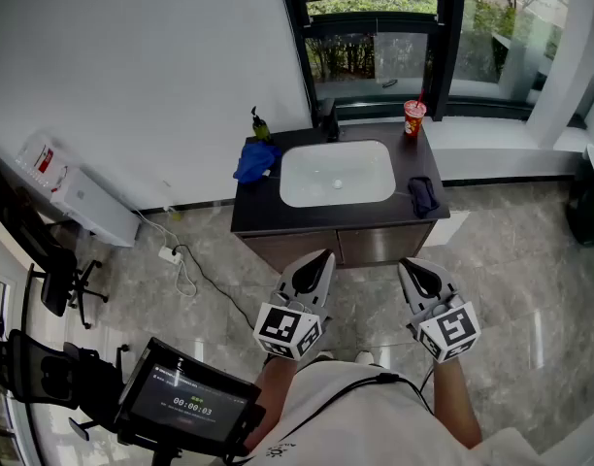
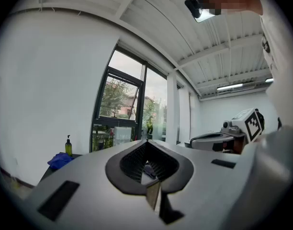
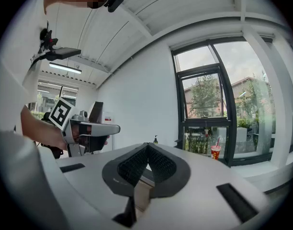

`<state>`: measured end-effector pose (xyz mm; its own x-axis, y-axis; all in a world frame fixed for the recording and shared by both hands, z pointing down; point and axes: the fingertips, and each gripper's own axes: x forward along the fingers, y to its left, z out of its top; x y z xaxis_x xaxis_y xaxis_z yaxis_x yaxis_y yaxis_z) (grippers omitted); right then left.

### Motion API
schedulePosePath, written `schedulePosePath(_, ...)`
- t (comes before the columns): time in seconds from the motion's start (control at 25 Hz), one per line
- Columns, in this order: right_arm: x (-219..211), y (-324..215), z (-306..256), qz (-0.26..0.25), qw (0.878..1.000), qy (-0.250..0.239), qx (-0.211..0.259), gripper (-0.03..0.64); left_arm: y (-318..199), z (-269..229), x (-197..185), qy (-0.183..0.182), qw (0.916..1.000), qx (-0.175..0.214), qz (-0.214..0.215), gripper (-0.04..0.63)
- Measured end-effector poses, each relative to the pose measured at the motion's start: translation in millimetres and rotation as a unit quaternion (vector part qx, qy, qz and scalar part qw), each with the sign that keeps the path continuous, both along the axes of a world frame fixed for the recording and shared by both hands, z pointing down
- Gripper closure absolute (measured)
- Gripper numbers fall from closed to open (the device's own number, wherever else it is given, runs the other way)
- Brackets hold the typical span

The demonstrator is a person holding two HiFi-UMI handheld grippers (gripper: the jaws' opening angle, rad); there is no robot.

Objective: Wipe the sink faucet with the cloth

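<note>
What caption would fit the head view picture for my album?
A person holds the left claw and right claw shut, facing a sink counter with a blue cloth.

Faucet (image 1: 328, 120) tiny, seemingly black, detail unreadable; chair (image 1: 23, 369) cut by left edge.

Bare floor (image 1: 511, 289) lies ahead of your left claw (image 1: 325, 254) and right claw (image 1: 405, 263), so the table (image 1: 253, 212) can be approached head-on. The basin (image 1: 336, 173) leaves open room at the table's centre. The faucet (image 1: 328, 119) stands behind it, close against the window (image 1: 375, 56). A blue cloth (image 1: 255, 160) and a bottle (image 1: 259, 124) crowd the left rim. A red cup (image 1: 413, 117) and a dark cloth (image 1: 422, 194) occupy the right. Cables (image 1: 185, 275) trail over the floor to your left.
</note>
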<state>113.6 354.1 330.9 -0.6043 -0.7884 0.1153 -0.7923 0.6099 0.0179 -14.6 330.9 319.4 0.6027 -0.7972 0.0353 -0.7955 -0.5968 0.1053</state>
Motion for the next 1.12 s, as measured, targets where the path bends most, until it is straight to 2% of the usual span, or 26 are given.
schedulePosePath(0.36,18,-2,1,-0.042,0.999,0.001,-0.006,0.612,-3,-2,30,-0.005,1.0,0.002,-0.004,0.601)
schedulePosePath(0.64,15,-31,13,-0.044,0.999,-0.011,-0.015,0.612,-34,8,27,-0.009,0.9999,-0.004,-0.009,0.601)
schedulePosePath(0.92,3,-97,27,-0.037,0.999,-0.002,-0.03,0.612,-101,25,10,-0.001,0.9998,-0.017,-0.004,0.601)
schedulePosePath(1.12,-17,-163,18,-0.024,0.999,0.003,-0.034,0.612,-167,23,-7,0.006,0.9996,-0.018,0.019,0.601)
